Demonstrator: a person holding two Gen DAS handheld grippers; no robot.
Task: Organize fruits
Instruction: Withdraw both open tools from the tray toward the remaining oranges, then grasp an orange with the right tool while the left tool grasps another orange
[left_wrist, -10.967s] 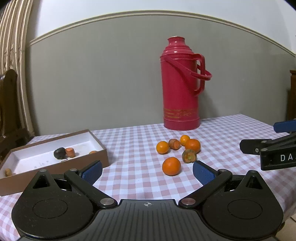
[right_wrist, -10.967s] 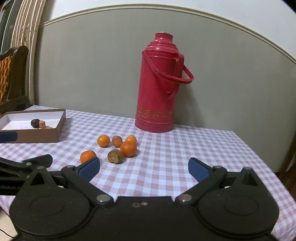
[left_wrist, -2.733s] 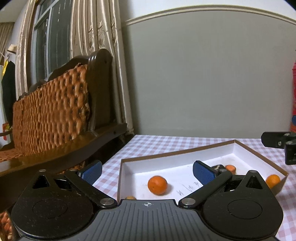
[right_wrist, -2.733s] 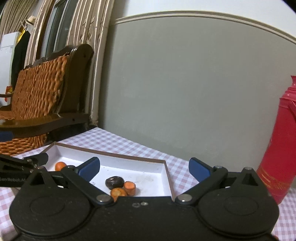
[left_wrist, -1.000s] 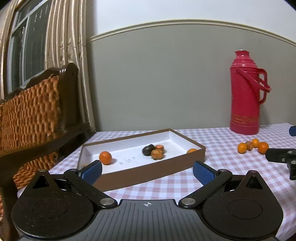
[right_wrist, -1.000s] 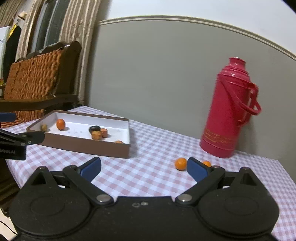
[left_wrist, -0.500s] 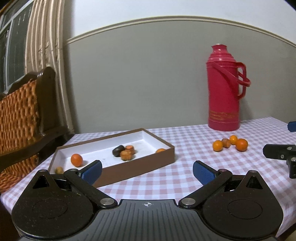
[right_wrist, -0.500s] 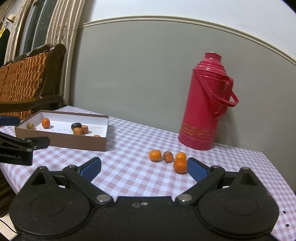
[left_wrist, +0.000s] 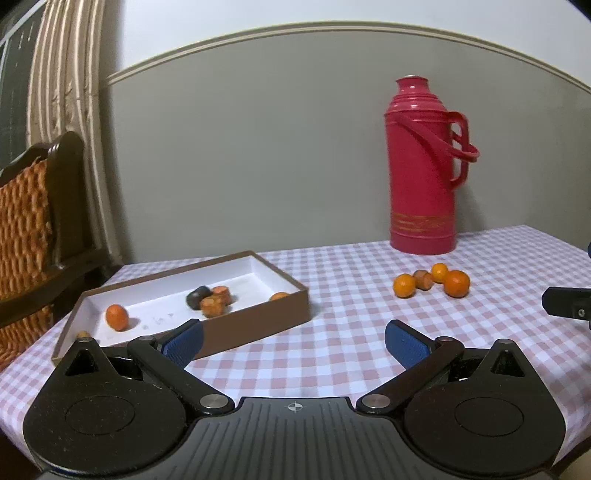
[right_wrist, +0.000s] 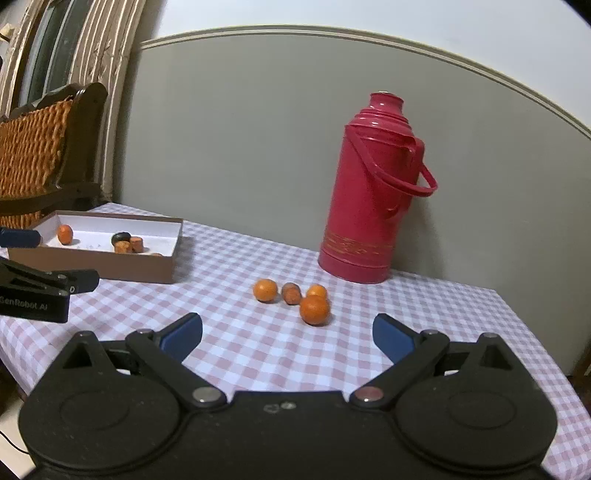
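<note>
A brown box with a white inside (left_wrist: 280, 314) (right_wrist: 92, 264) sits on the checked tablecloth at the left and holds several fruits: an orange (left_wrist: 116, 316), a dark fruit (left_wrist: 197, 296) and brownish pieces (left_wrist: 216, 301). Several loose fruits lie near the flask: three oranges (right_wrist: 314, 309) (right_wrist: 265, 290) (right_wrist: 317, 291) and a brown one (right_wrist: 291, 293); they also show in the left wrist view (left_wrist: 456, 283). My left gripper (left_wrist: 293, 341) is open and empty, between box and fruits. My right gripper (right_wrist: 288, 334) is open and empty, just short of the loose fruits.
A tall red thermos flask (left_wrist: 424, 166) (right_wrist: 373, 192) stands at the back of the table. A dark wooden wicker chair (left_wrist: 33, 221) (right_wrist: 40, 147) stands beyond the table's left end. The table's right edge (right_wrist: 535, 339) is close to the right gripper.
Both grippers have swung right from the box toward the loose fruits. An orange and a greenish-brown fruit from the cluster now lie in the box.
</note>
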